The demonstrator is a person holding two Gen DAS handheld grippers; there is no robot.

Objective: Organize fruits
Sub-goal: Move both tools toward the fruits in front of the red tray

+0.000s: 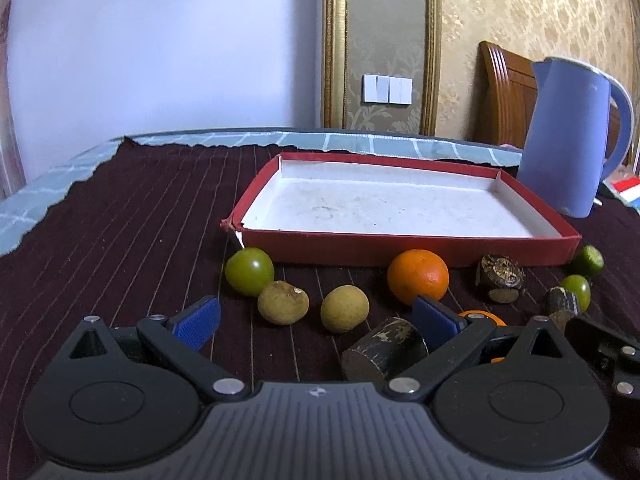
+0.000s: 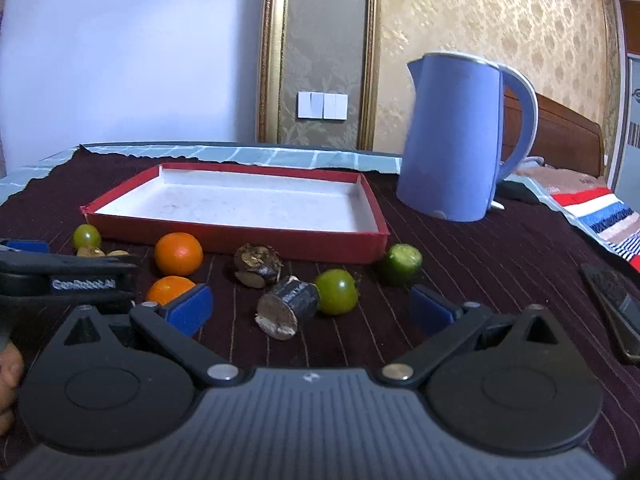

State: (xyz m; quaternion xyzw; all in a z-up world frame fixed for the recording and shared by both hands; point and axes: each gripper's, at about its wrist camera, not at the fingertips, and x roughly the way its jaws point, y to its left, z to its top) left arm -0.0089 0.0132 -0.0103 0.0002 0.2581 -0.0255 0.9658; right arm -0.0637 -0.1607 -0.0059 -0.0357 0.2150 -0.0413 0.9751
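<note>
Left wrist view: left gripper [image 1: 316,318] held low, blue pads apart, nothing gripped. Shallow red cardboard tray with white floor [image 1: 400,242], frame centre, holds no fruit; judged first pick not yet made. Counted below tray: two tan round fruits [image 1: 283,298], two oranges [image 1: 418,277], three green fruits [image 1: 249,271], three dark brown stubs [image 1: 384,350].

Right wrist view: right gripper [image 2: 312,308] likewise spread, nothing gripped. Next move judged: closing round green fruit [image 2: 337,291], lower centre, then lift into tray.

Fruits in a row before the box

The box [image 1: 400,240] lies on the table [image 1: 120,220], the kettle [image 1: 568,140] behind its right corner. Before its near wall lie fruits: two longans [image 1: 283,303] side by side at left, an orange [image 1: 418,277] to their right.
</note>
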